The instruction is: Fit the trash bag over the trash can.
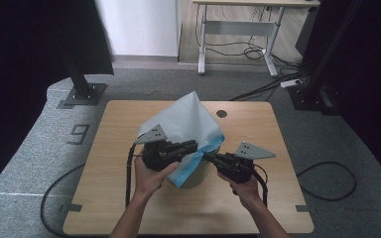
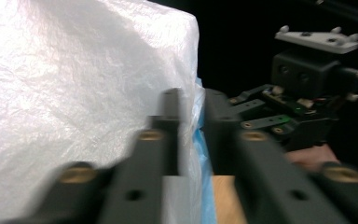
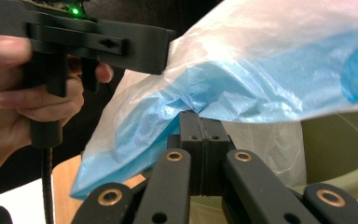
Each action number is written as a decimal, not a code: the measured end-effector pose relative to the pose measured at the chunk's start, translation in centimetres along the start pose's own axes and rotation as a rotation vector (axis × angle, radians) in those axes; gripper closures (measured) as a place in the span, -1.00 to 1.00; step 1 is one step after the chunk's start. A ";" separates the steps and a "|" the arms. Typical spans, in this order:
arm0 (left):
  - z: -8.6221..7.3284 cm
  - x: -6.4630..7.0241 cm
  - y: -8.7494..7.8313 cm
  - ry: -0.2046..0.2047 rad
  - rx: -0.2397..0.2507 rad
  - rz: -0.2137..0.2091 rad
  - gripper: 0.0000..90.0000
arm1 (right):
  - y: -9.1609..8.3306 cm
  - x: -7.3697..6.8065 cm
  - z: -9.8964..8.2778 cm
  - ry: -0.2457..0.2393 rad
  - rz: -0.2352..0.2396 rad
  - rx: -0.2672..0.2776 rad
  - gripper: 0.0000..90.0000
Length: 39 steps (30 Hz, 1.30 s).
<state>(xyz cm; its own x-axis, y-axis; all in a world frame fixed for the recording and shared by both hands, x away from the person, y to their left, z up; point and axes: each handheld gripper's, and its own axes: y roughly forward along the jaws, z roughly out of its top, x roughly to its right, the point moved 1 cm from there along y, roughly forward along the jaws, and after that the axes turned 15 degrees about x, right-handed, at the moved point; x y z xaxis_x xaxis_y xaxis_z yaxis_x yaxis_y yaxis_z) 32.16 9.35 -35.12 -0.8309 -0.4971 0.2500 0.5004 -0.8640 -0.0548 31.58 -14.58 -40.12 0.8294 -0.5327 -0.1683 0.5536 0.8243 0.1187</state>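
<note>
A thin plastic bag (image 1: 188, 124), white outside and blue inside, stands puffed up over an olive-green bin (image 1: 201, 176) in the middle of the wooden table (image 1: 278, 198). My left gripper (image 1: 194, 145) reaches in from the left at the bag's lower edge. In the left gripper view its jaws (image 2: 191, 100) stand slightly apart, and the bag's (image 2: 74, 93) blue-lined edge runs through the gap. My right gripper (image 1: 207, 156) comes in from the right. In the right gripper view it (image 3: 200, 119) is shut, pinching the bag's (image 3: 284, 70) edge above the bin's rim (image 3: 335, 149).
A round cable hole (image 1: 222, 113) sits near the table's far edge. Black cables (image 1: 327, 181) loop on the grey carpet on both sides. Black stand bases (image 1: 82, 94) flank the table, and a white desk frame (image 1: 238, 29) stands behind.
</note>
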 end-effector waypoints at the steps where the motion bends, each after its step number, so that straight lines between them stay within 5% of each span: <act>1: 0.0 0.1 0.2 0.011 -0.005 0.006 0.47 | 0.0 -0.1 0.0 -0.002 0.000 -0.001 0.97; 5: 0.2 0.6 1.0 0.055 -0.029 0.042 0.25 | 0.2 -0.3 0.0 -0.019 0.001 -0.011 0.97; 12: 0.3 0.7 2.3 0.096 -0.092 0.067 0.65 | 0.3 -0.5 0.0 -0.042 -0.004 -0.021 0.97; 17: 0.2 0.6 2.6 0.086 -0.097 0.034 0.99 | 0.2 -0.6 -0.1 -0.057 -0.012 -0.033 0.97; 31: 0.9 -0.3 1.5 -0.017 -0.005 -0.035 1.00 | 0.0 -0.1 -0.4 -0.010 0.002 -0.028 0.96; 39: 0.6 -0.7 1.5 -0.035 0.001 -0.027 1.00 | -0.5 -0.4 -0.1 0.026 0.044 0.004 0.79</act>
<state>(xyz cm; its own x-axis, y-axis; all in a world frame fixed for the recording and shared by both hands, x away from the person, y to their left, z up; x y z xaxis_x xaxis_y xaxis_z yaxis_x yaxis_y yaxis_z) 33.66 8.50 -34.76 -0.8350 -0.4705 0.2853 0.4781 -0.8770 -0.0471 30.96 -14.74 -40.23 0.8506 -0.4910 -0.1881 0.5172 0.8458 0.1307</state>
